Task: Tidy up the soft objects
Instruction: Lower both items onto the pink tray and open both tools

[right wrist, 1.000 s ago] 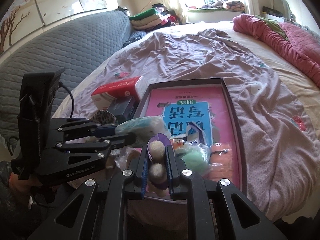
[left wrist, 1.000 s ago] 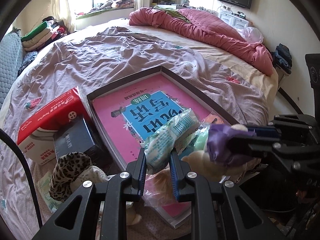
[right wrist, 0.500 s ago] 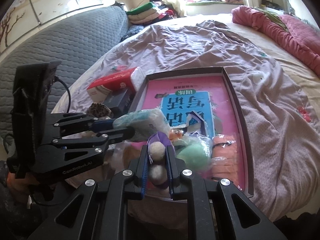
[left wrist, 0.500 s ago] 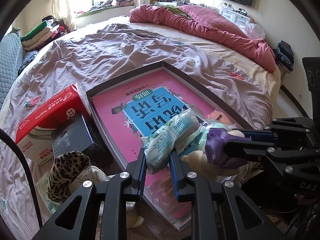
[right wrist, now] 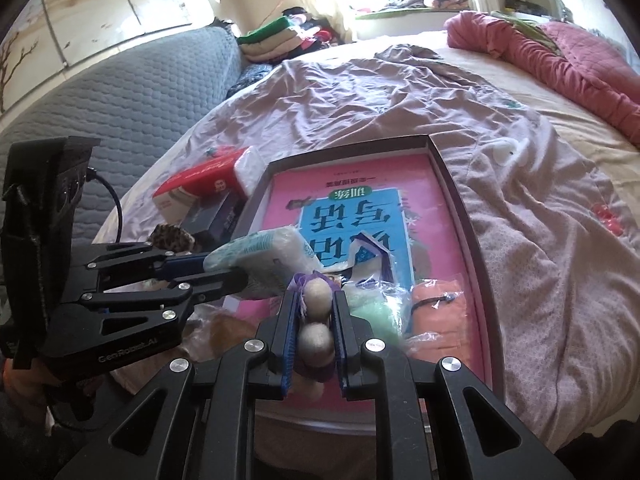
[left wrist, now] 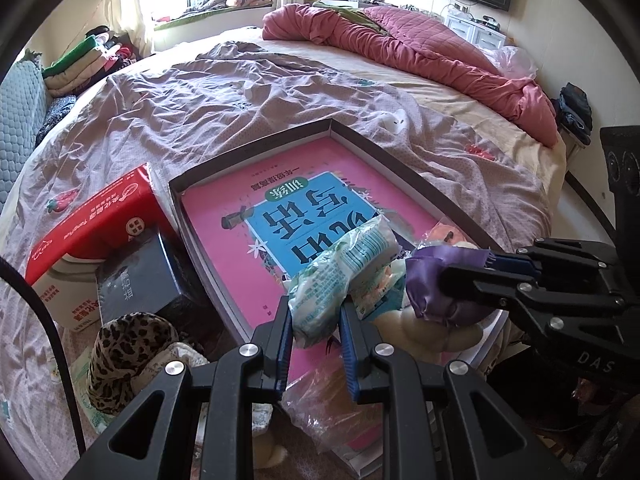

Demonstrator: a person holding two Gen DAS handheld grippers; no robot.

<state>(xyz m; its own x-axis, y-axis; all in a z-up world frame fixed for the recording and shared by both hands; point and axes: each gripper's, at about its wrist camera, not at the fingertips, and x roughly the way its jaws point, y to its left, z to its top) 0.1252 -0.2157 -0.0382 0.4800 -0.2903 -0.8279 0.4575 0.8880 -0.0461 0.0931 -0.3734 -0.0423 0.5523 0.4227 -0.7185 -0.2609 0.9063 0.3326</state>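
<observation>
Left wrist view shows the left gripper (left wrist: 315, 320) poised above the near end of a shallow dark-rimmed cardboard box (left wrist: 248, 148) on the bed, its blue-padded fingers (left wrist: 285, 330) clamped on a soft white-and-green plastic tissue pack (left wrist: 340, 276) that juts forward over the big pink-and-blue book (left wrist: 240, 220) lining the box floor. From the right edge comes the right gripper (left wrist: 490, 264), fingers pressed close together on a purple-and-cream plush toy (left wrist: 432, 288); in the right wrist view the same right gripper (right wrist: 316, 320) has two cream pom-pom balls (right wrist: 318, 298) squeezed between its pads, hanging just over the box's near end. Bagged soft pieces already lie there, a mint-green bundle (right wrist: 376, 312) and an orange one (right wrist: 438, 308), right beside the toy. So both hands are loaded and this reads as the placing step: carried soft items brought over the box, release not yet made. The next move likely calls for settling each load onto a free patch of the book, clear of the bags, before the fingers part; the crowded near end leaves little room, and the tissue pack could slide off the crinkly plastic. Outside the box to the left sit a red-and-white tissue carton (left wrist: 92, 236), a dark blue box (left wrist: 136, 280) and a leopard-print fabric piece (left wrist: 128, 344), seemingly awaiting their turn.
</observation>
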